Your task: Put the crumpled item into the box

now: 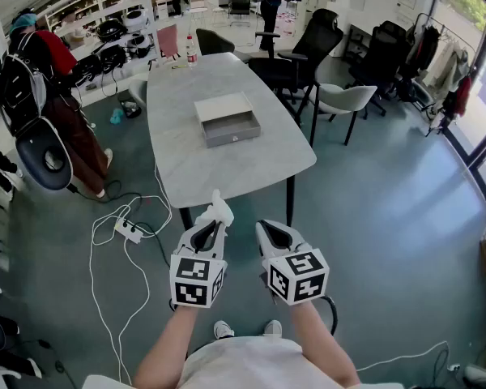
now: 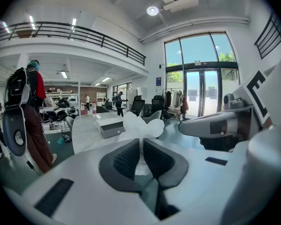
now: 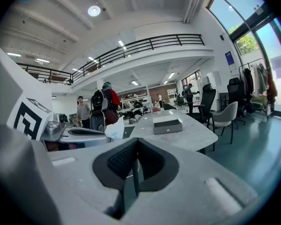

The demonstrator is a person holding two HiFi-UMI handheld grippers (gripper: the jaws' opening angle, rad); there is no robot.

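My left gripper (image 1: 215,224) is shut on a crumpled white item (image 1: 218,209), which sticks out past its tips (image 2: 141,125). It hangs in the air just short of the table's near edge. The grey box (image 1: 226,118) lies open-topped on the middle of the grey table (image 1: 186,164), well beyond both grippers; the left gripper view also shows this box (image 2: 110,125), and so does the right gripper view (image 3: 167,123). My right gripper (image 1: 266,228) is shut with nothing in it, beside the left one. From the right gripper view the crumpled item (image 3: 114,129) shows at the left.
Black office chairs (image 1: 304,47) and a pale chair (image 1: 344,100) stand right of the table. A person with a backpack (image 1: 32,79) stands at its left. White cables and a power strip (image 1: 130,231) lie on the floor near the table's left leg. A bottle (image 1: 191,51) stands at the far end.
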